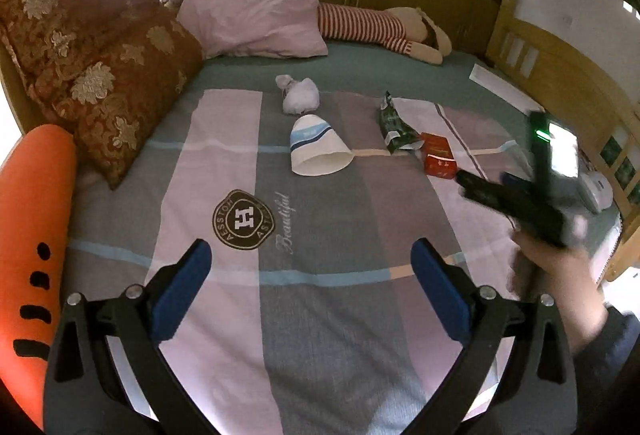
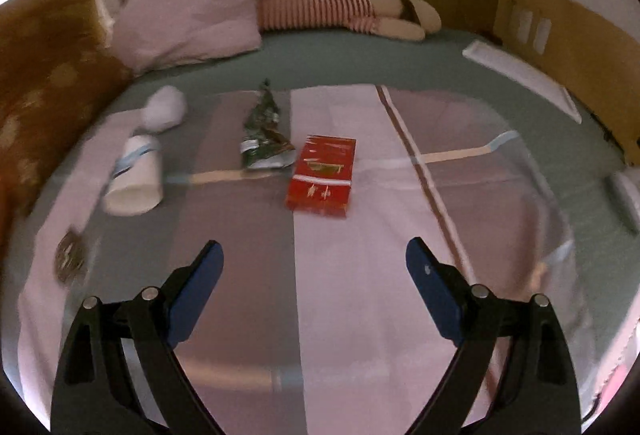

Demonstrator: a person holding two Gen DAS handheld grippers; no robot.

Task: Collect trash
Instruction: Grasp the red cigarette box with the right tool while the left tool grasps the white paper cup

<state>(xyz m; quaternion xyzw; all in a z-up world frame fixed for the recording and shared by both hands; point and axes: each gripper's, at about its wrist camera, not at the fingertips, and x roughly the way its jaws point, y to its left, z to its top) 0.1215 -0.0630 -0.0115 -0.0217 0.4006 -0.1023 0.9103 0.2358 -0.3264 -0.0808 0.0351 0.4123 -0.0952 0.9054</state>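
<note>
Both our grippers, left (image 1: 311, 275) and right (image 2: 314, 275), fingers apart, empty; beyond them a red box (image 2: 321, 175), wrapper (image 2: 264, 135) and paper cup (image 2: 136, 177) to its left.

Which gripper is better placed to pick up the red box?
Right. The red box lies straight ahead of the open right gripper. For the open left gripper it sits far off to the right, beyond the paper cup.

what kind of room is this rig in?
Almost certainly a bedroom: the grippers point over a made bed with a patchwork bedspread, a pink pillow at the head, and a striped plush rabbit beside it.
</note>
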